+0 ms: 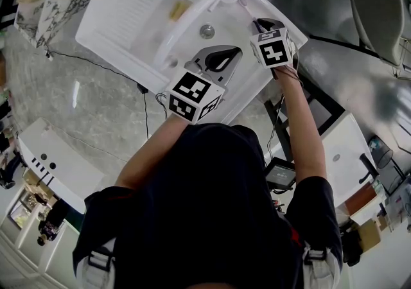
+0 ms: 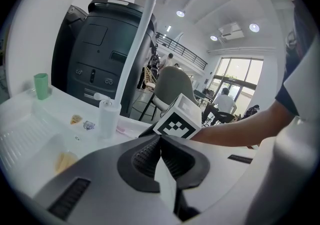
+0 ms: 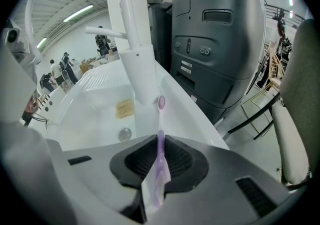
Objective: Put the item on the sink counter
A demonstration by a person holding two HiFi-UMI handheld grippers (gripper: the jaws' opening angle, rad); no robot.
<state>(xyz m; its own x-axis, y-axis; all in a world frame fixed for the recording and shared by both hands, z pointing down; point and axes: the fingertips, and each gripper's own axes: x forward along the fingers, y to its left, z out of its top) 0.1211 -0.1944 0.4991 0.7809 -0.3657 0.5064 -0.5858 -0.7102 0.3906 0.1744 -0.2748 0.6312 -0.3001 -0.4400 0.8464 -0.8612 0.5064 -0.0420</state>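
A purple toothbrush sticks out forward from my right gripper, which is shut on its handle. The brush head hangs just over the right rim of the white sink counter, beside the base of the white faucet. In the head view the right gripper is at the sink's near right corner, by the faucet. My left gripper hovers over the near edge of the basin, jaws together with nothing seen between them.
A yellow sponge-like piece lies in the basin near the drain. A pump bottle, a green cup and small items stand on the counter. A black machine rises behind the sink; a grey chair stands right.
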